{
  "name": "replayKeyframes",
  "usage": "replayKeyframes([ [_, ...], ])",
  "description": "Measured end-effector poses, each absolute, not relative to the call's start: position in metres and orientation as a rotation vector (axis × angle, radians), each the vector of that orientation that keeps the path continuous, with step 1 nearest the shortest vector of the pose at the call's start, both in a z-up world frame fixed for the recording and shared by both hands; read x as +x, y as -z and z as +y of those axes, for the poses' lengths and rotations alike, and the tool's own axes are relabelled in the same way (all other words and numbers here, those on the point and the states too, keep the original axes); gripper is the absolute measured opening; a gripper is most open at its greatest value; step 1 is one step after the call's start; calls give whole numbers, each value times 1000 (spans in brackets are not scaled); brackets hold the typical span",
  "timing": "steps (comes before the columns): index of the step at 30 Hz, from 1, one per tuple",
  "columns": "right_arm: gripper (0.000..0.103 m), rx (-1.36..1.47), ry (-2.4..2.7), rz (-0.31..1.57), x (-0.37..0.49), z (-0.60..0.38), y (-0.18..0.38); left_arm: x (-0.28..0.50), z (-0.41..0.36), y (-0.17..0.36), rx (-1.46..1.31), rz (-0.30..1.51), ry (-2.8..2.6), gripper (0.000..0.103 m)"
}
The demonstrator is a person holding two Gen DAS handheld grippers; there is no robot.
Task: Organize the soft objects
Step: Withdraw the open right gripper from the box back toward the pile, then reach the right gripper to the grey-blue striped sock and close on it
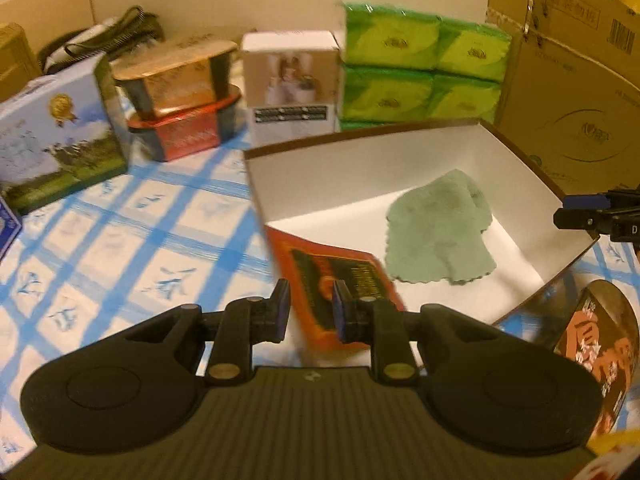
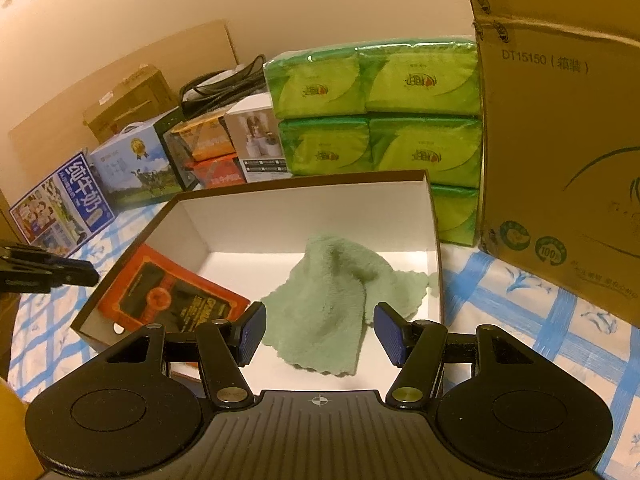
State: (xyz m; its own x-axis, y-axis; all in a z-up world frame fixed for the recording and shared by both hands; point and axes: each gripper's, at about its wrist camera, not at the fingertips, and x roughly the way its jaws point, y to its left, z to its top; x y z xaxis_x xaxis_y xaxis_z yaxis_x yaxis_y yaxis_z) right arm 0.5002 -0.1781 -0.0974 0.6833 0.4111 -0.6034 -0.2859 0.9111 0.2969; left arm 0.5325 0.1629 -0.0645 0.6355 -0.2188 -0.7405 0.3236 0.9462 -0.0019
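Note:
A shallow box, white inside with a brown rim, stands on the blue-checked tablecloth. In it a green fluffy cloth lies crumpled on the right. An orange packet leans against the box's left wall. My left gripper hovers at the box's left edge, its jaws a narrow gap apart with nothing gripped; its fingers show clear of the box. My right gripper hangs open above the cloth at the near right rim, not touching it.
Green tissue packs are stacked behind the box. A big cardboard carton stands at the right. To the left are a white box, stacked tins and a milk carton. A printed packet lies near right.

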Motion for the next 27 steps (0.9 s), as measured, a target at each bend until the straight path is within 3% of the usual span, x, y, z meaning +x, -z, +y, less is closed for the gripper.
replayKeyframes([
  [14, 61, 270, -455, 647, 413, -204, 56, 411, 220, 29, 47, 775, 126, 20],
  [27, 61, 184, -579, 654, 276, -195, 29, 244, 194, -1, -10, 769, 19, 29],
])
